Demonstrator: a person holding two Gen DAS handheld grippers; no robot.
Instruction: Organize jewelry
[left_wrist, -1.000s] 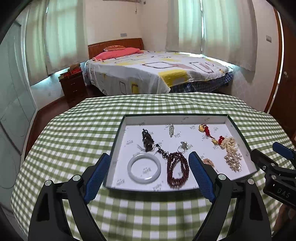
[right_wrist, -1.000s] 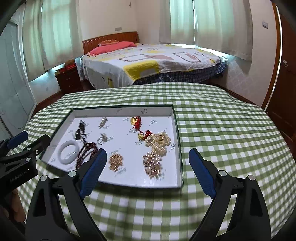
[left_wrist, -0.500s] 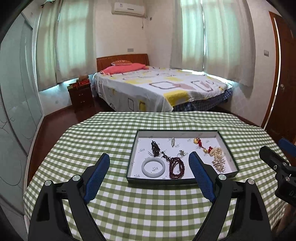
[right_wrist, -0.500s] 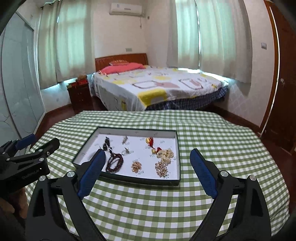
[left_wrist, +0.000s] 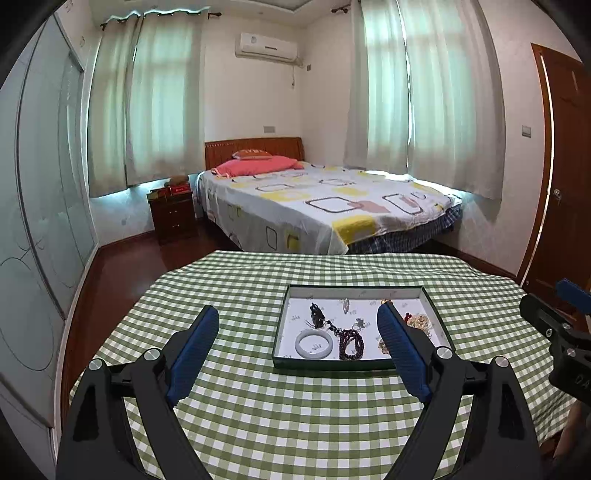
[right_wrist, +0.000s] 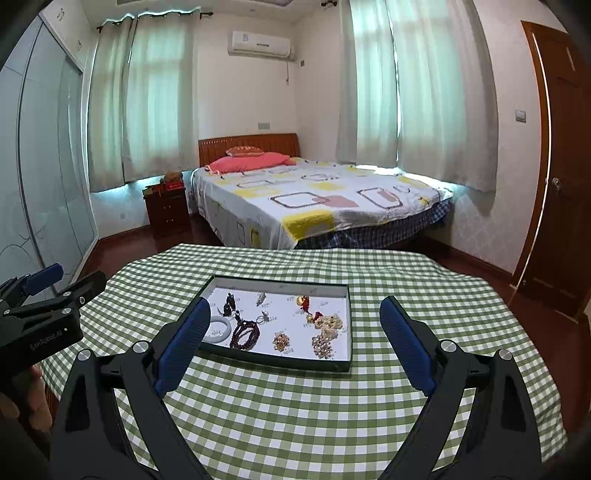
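Observation:
A dark green tray (left_wrist: 325, 363) with a white floor sits on the green checked table (left_wrist: 295, 424); it also shows in the right wrist view (right_wrist: 280, 360). In it lie a white jade bangle (left_wrist: 314, 344), dark red beads (left_wrist: 351, 343), a black pendant (left_wrist: 317, 314), pearl pieces (right_wrist: 325, 332) and a gold and red charm (right_wrist: 304, 302). My left gripper (left_wrist: 297, 341) is open and empty, held back from the tray. My right gripper (right_wrist: 295, 332) is open and empty, also well back from the tray.
A bed (left_wrist: 314, 199) stands beyond the table, with a wooden nightstand (left_wrist: 173, 216) at its left. A wardrobe with glass doors (left_wrist: 37, 240) is on the left and a wooden door (left_wrist: 565, 166) on the right.
Both grippers have pulled back and up from the tray, which now looks smaller and farther. Both stay open and empty.

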